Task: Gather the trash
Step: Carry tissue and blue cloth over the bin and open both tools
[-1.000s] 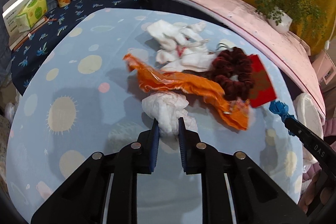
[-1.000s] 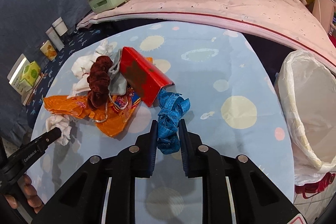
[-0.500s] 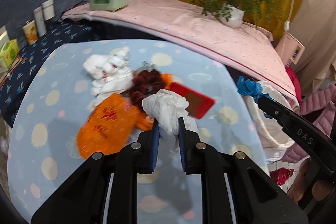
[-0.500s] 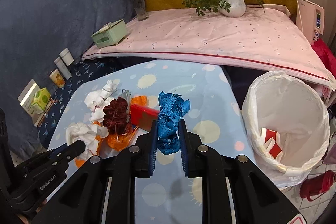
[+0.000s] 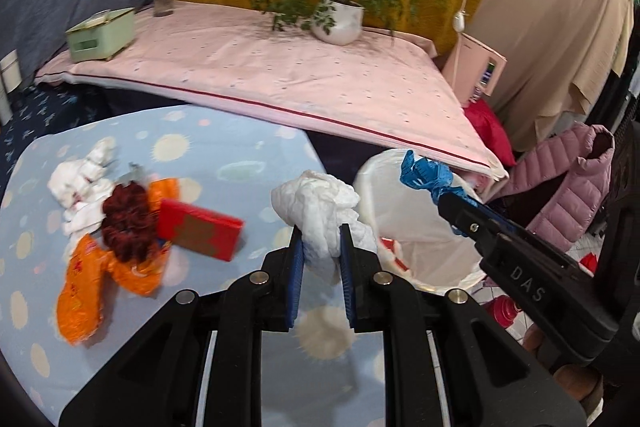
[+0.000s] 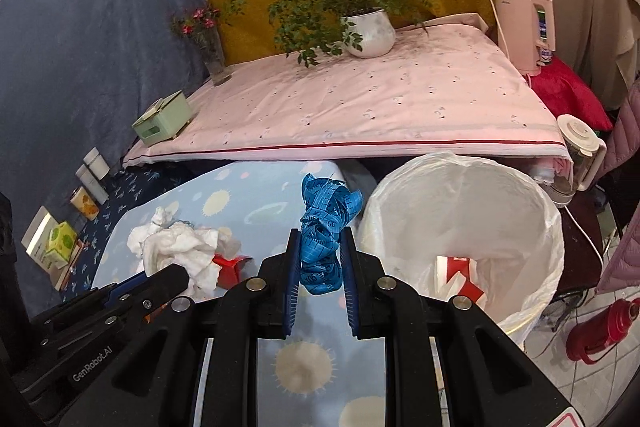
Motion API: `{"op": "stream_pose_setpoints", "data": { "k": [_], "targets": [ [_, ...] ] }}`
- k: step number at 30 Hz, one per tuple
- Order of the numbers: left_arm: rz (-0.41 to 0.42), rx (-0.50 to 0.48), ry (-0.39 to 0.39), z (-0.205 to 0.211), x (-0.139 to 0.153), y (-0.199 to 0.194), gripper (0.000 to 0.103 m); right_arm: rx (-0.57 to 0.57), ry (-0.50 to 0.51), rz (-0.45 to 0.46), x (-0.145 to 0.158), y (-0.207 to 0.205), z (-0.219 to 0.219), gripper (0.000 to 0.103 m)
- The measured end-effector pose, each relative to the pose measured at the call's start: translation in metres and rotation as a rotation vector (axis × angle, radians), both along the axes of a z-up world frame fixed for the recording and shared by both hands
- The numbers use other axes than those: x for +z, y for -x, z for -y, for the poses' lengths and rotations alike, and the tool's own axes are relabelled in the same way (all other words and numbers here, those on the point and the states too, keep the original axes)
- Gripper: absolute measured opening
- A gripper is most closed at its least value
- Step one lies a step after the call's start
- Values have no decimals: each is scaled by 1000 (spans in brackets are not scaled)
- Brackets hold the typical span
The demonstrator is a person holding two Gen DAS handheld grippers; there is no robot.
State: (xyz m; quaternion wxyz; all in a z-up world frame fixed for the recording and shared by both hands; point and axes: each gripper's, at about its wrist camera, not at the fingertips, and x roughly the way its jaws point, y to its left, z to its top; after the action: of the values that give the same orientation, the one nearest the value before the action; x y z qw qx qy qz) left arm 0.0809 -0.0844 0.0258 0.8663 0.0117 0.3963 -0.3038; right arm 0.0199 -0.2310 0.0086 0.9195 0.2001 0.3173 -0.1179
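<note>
My left gripper (image 5: 320,247) is shut on a crumpled white tissue (image 5: 320,207) and holds it in the air above the table's right edge, beside the bin. My right gripper (image 6: 320,251) is shut on a bunched blue measuring tape (image 6: 326,223), raised next to the rim of the white-lined trash bin (image 6: 532,195). The bin holds red and white scraps (image 6: 460,275). On the table lie an orange wrapper (image 5: 88,287), a dark red scrunchie (image 5: 128,223), a red box (image 5: 200,229) and white tissues (image 5: 80,183).
The table has a light blue spotted cloth (image 5: 224,151). A pink-covered bench (image 6: 360,107) behind carries a potted plant (image 6: 368,31), a green box (image 6: 162,123) and a vase. A red flask (image 6: 600,327) stands on the floor by the bin. A pink jacket (image 5: 568,187) lies at right.
Both grippers have lifted their loads off the table and swung right toward the bin. The tissue and the blue tape stay gripped. The pile on the table now lies to the left.
</note>
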Motion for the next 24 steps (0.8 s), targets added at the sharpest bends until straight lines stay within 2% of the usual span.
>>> {"op": "stream_pose_setpoints", "data": {
  "k": [12, 24],
  "targets": [
    [-26, -144, -18, 87, -12, 3, 17, -139, -37, -22, -20, 23, 74, 18],
    [-50, -202, -41, 134, -27, 0, 17, -202, -54, -59, -39, 23, 109, 18]
  ]
}}
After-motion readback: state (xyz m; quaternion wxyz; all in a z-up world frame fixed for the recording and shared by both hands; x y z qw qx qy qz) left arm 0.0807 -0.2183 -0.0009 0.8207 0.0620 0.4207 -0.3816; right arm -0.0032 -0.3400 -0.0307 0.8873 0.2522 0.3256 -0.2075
